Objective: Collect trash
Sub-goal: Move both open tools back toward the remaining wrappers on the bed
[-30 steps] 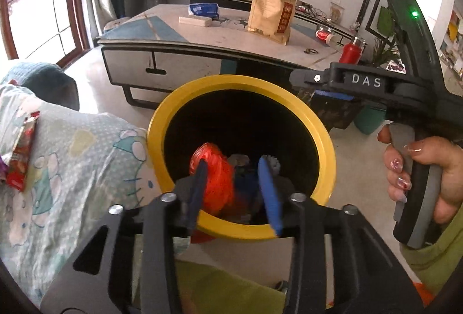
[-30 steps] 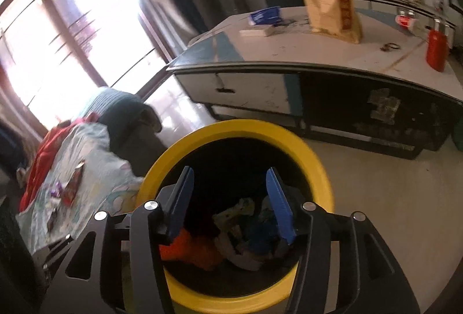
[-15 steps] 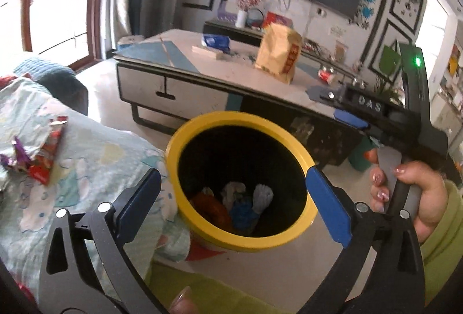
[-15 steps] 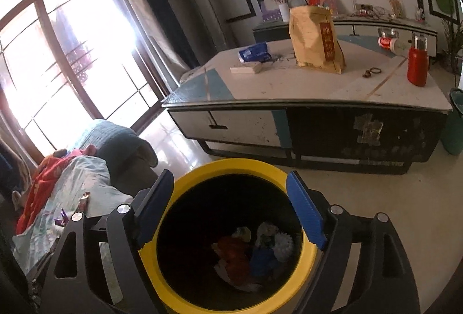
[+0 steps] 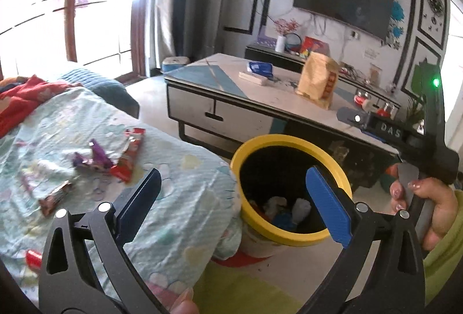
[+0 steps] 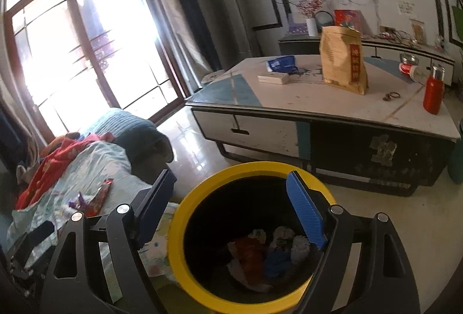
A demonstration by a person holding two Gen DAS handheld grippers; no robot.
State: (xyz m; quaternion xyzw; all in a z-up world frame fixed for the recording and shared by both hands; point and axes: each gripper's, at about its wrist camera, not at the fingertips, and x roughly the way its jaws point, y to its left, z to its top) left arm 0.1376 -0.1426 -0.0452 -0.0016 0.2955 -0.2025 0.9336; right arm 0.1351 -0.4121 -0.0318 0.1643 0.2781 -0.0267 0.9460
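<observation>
A yellow-rimmed black bin (image 5: 289, 141) stands on the floor beside the sofa; it also shows in the right wrist view (image 6: 176, 230). It holds crumpled trash (image 6: 260, 253), red, white and blue. My left gripper (image 5: 234, 204) is open and empty, above the sofa edge and the bin's left rim. My right gripper (image 6: 231, 212) is open and empty above the bin's mouth; its body (image 5: 405, 134) shows in the left wrist view. Red and purple wrappers (image 5: 115, 157) lie on the light blue sofa cover (image 5: 179, 198); they also show in the right wrist view (image 6: 92, 198).
A low coffee table (image 6: 318, 99) stands behind the bin with a tan paper bag (image 6: 343, 59), a blue packet (image 6: 282, 63) and a red bottle (image 6: 434, 94). A red cloth (image 5: 26, 99) lies at the sofa's far end. A large window (image 6: 86, 47) is at left.
My left gripper opened and let the red wrapper drop into the bin, then drew back and swung left towards the sofa. My right gripper opened wider and rose above the bin.
</observation>
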